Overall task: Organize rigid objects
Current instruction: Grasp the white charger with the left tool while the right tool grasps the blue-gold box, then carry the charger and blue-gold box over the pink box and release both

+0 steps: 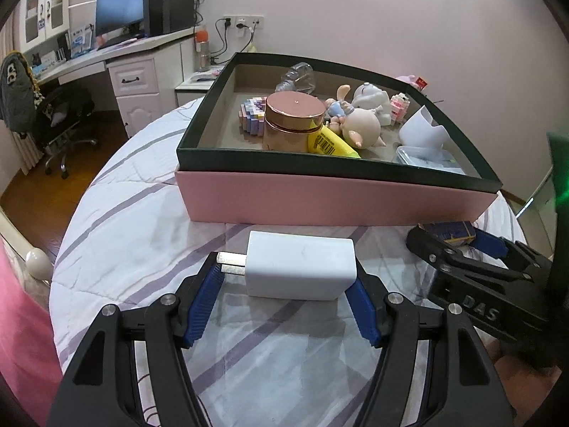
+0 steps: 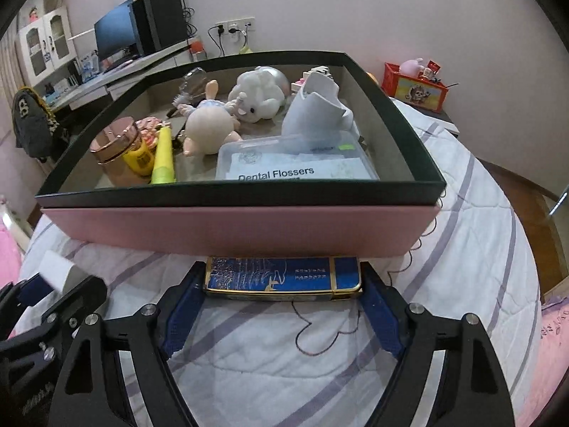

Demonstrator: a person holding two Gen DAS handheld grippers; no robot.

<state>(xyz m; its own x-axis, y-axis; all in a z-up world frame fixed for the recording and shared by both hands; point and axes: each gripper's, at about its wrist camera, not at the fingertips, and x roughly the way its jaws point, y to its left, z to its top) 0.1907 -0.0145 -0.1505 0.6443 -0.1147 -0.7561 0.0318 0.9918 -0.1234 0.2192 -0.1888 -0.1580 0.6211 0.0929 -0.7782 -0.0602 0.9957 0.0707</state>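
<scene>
My left gripper [image 1: 284, 274] is shut on a white plug-in charger [image 1: 300, 267], its prongs pointing left, in front of the pink box with a dark green rim [image 1: 338, 203]. My right gripper [image 2: 282, 284] is shut on a flat blue and gold box [image 2: 282, 277], close against the pink box's front wall [image 2: 242, 229]. In the left wrist view the right gripper [image 1: 458, 240] shows at the right with the blue box [image 1: 450, 231]. In the right wrist view the left gripper [image 2: 46, 281] and the charger [image 2: 58, 270] show at the lower left.
The box holds a rose-gold jar [image 1: 293, 121], a yellow tube [image 2: 163, 156], a pig figurine [image 2: 208, 130], a white elephant toy [image 2: 258, 94], a dental flossers case [image 2: 295, 160] and other small items. It rests on a striped quilt [image 1: 142, 195]. A desk [image 1: 106, 57] stands behind.
</scene>
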